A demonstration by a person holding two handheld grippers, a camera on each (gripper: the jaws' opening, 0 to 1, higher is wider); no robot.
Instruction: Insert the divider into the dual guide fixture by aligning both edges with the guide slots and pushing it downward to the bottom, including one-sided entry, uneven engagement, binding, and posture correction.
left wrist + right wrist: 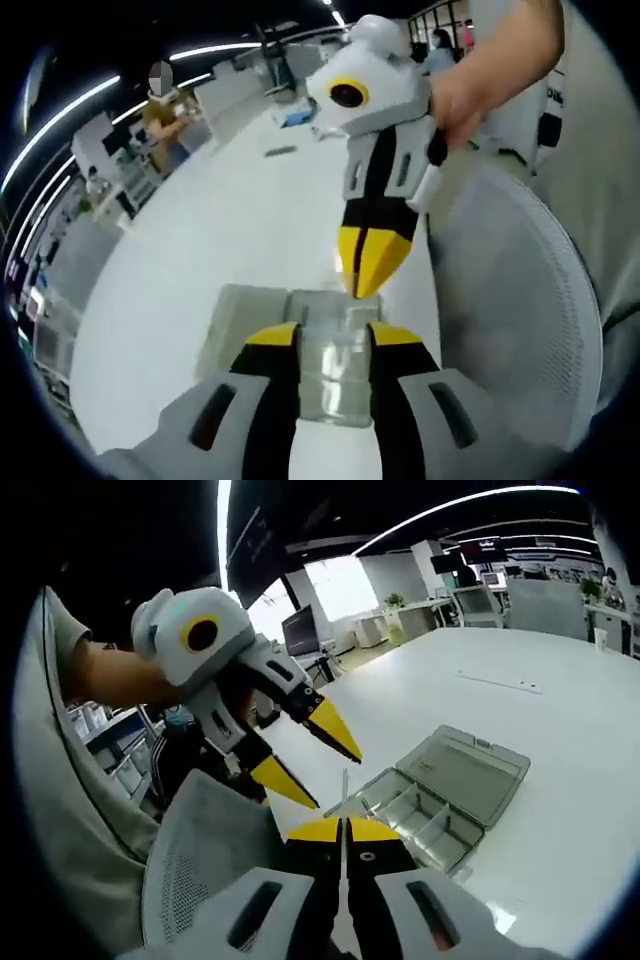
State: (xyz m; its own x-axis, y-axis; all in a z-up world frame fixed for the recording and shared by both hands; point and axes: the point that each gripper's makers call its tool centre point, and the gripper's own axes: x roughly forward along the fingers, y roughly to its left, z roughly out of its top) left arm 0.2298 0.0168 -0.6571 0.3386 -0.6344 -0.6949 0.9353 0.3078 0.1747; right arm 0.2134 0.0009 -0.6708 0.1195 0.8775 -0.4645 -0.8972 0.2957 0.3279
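Claws: your right gripper [343, 830] pinched the divider [344, 792] above the box [440, 795]; left gripper [305, 752] spread. You needed both edges level.

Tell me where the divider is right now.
In the right gripper view the divider stands edge-on at centre, pinched in the right tongs, just above the open compartment box on the white table.

Counter [560, 720]: white, broad, carried the work.
Mesh chair back [510, 300]: white, stood at the counter's near edge.
Monitor [300, 630]: dark, stood on a far desk by a bright window.
Ceiling lights [70, 110]: long bright strips.
Far desks [110, 170]: cluttered; a person sat there.
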